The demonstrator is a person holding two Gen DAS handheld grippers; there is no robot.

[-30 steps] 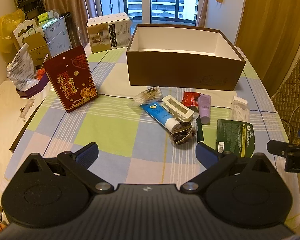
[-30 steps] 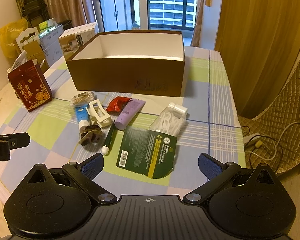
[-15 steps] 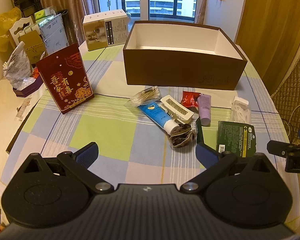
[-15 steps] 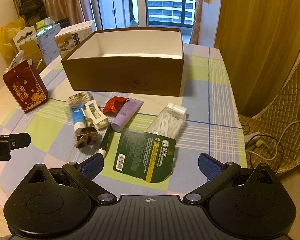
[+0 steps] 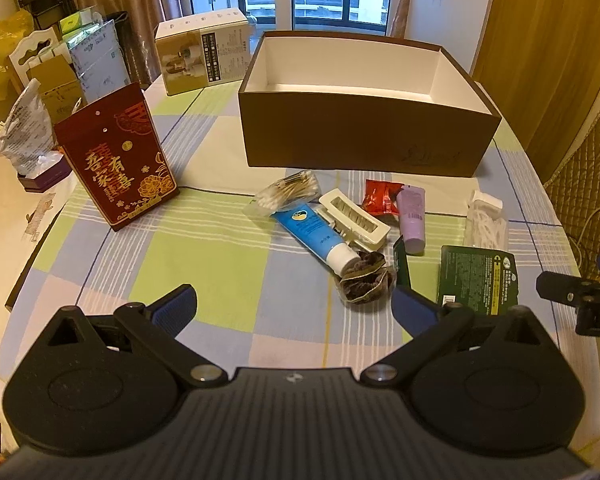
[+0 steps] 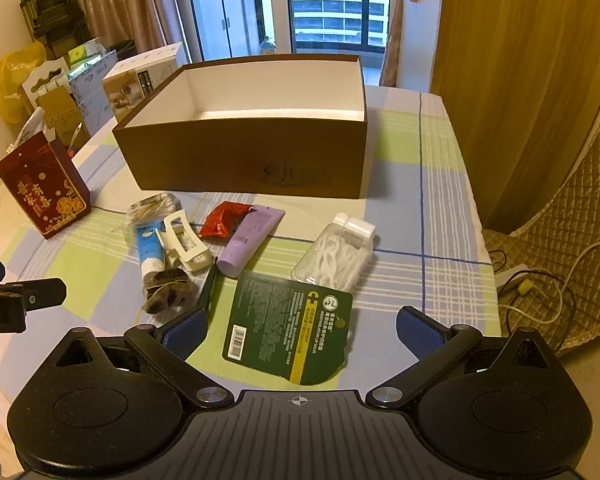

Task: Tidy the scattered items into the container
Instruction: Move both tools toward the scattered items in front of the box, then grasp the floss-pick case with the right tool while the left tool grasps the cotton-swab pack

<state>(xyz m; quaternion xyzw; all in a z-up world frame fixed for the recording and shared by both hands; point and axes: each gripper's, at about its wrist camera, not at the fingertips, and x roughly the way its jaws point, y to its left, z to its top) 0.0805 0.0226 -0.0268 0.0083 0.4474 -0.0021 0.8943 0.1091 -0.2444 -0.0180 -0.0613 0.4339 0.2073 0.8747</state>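
Change: both wrist views have drawn nearer the clutter than half a second ago; nothing on the tabletop has shifted. Judged: approach only, no pick begun.
Left gripper [image 5: 292, 304]: jaws wide, empty, over the near edge, aimed at the middle of the clutter.
Red pouch [image 5: 118, 160]: upright near the left edge, apart from the clutter.
Swabs [image 5: 286, 196]: packet at the clutter's left, long axis left-right.
Blue tube [image 5: 320, 238]: cap toward the near edge, long axis diagonal, far-left to near-right.
Hair clip [image 5: 354, 218]: lying against the blue tube, roughly parallel to it.
Scrunchie [image 5: 366, 282]: touching the blue tube's cap.
Red sachet [image 6: 224, 220]: just beside the purple tube, nearer the box.
Purple tube [image 6: 250, 240]: long axis runs from box toward near edge, cap end nearest.
Green card [image 6: 288, 332]: flat, closest to the right gripper, barcode toward the near edge.
Floss picks [image 6: 338, 256]: clear case at the clutter's right, lid toward the box.
Box [image 6: 260, 170]: open, at the far side, no items visible inside; near wall faces the clutter.
Right gripper [image 6: 302, 328]: jaws wide, empty, straddling the green card from above.
Progress: judged all items not yet boxed.
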